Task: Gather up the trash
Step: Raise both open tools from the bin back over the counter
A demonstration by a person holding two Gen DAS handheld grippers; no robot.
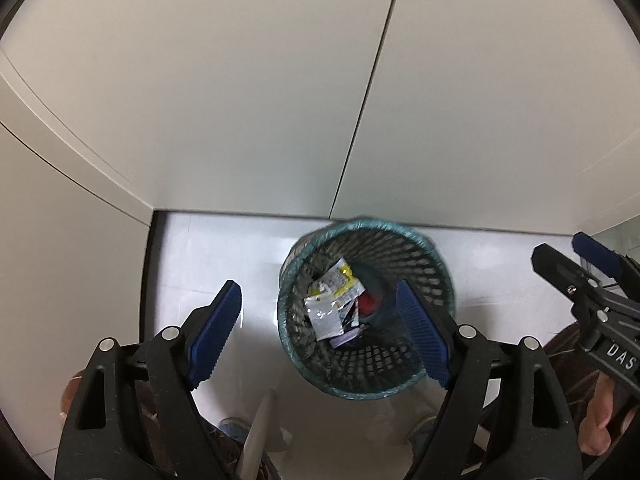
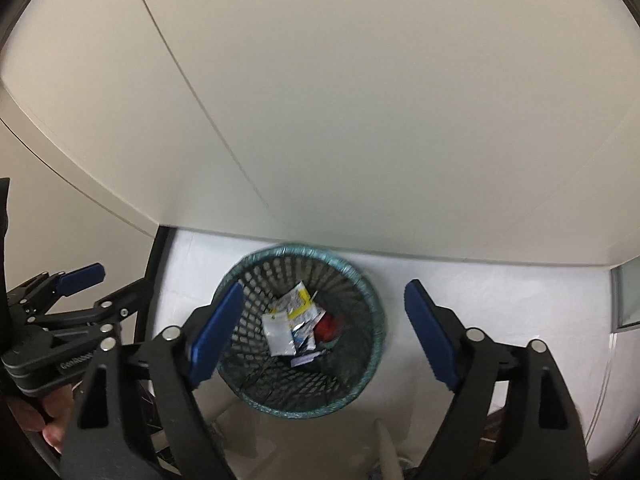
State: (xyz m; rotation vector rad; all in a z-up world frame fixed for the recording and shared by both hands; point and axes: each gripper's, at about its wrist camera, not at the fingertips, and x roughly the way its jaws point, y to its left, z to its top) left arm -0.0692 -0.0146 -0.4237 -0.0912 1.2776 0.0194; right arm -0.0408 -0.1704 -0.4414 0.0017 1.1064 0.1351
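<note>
A black mesh waste basket (image 1: 424,268) with a teal liner stands on the white floor below both grippers; it also shows in the right wrist view (image 2: 360,296). Inside lie several wrappers: a white and yellow packet (image 1: 338,280), a silver sachet (image 1: 324,318) and something red (image 1: 370,304). The same packet (image 2: 298,302) and silver sachet (image 2: 276,332) show in the right wrist view. My left gripper (image 1: 320,320) is open and empty above the basket. My right gripper (image 2: 324,324) is open and empty above it too.
White cabinet doors (image 1: 280,100) rise behind the basket, with a dark vertical strip (image 1: 146,280) at the left. The right gripper (image 1: 580,276) shows at the right edge of the left view; the left gripper (image 2: 64,292) at the left of the right view. Shoes (image 1: 236,428) show below.
</note>
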